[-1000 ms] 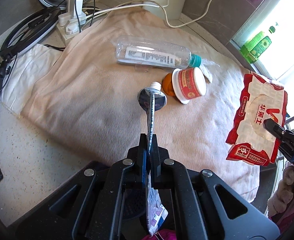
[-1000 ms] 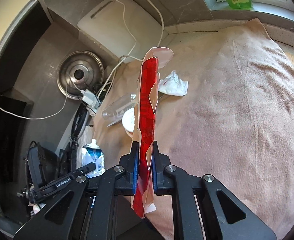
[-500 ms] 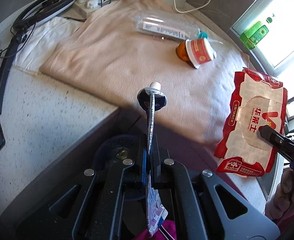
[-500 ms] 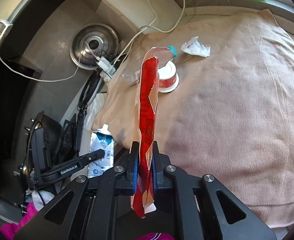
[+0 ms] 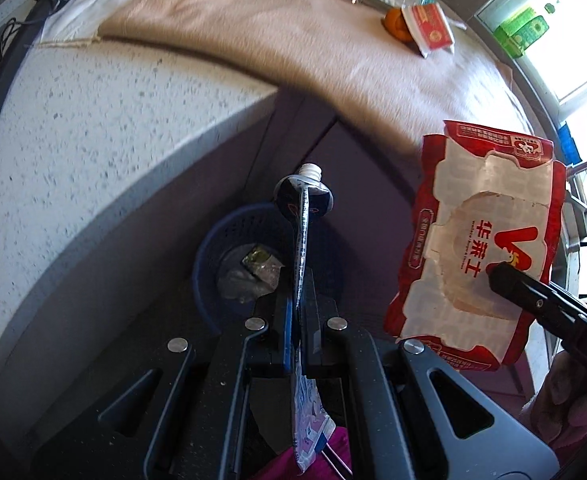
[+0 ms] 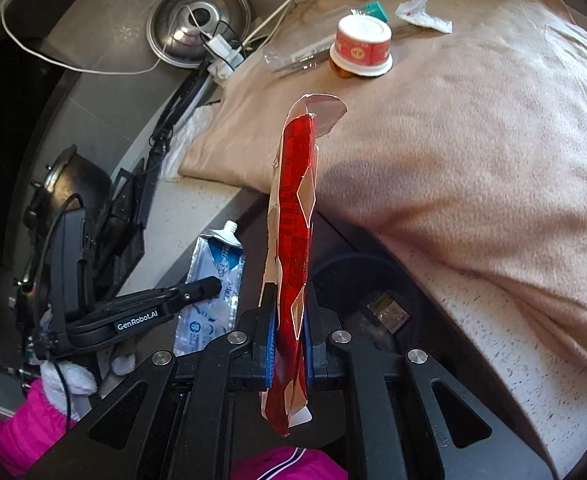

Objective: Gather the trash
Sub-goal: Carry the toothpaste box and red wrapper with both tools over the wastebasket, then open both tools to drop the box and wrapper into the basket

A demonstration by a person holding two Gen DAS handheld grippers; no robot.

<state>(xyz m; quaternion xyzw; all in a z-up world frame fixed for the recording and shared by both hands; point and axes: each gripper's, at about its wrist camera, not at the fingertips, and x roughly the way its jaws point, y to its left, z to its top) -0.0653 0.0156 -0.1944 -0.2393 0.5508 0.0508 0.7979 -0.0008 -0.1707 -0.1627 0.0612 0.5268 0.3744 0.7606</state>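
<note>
Trash rides in both grippers at this moment. The left gripper (image 5: 299, 312) is clamped on a flattened tube (image 5: 302, 240), pinching it edge-on near the crimped tail so the white threaded neck points forward, capless. The tube hangs just over a blue basket (image 5: 209, 248) on the floor below the counter edge, and some crumpled clear wrap and a greenish scrap already lie in the basket's bottom. The right gripper (image 6: 289, 320) is closed tight on a red wrapper (image 6: 293, 220), also held edge-on; from the left wrist view its broad face shows, red border, white torn middle, glossy and creased.

To do the drop well, I judge each piece should be centred over the basket mouth before the jaws part, lowered close to the rim. The tube is limp foil-plastic and should fall straight. The wrapper is light, wide and stiffly crinkled, so it may catch air or lodge across the rim; tipping it narrow end down would help.

Up on the counter (image 5: 93, 128), speckled pale stone, a soft beige towel (image 6: 473, 140) drapes over the edge. More trash waits on it: a red-and-white cup (image 6: 361, 50) lying over something orange, a crushed clear bottle (image 6: 305, 54) with a teal cap, and a wad of white paper (image 6: 423, 14).
</note>
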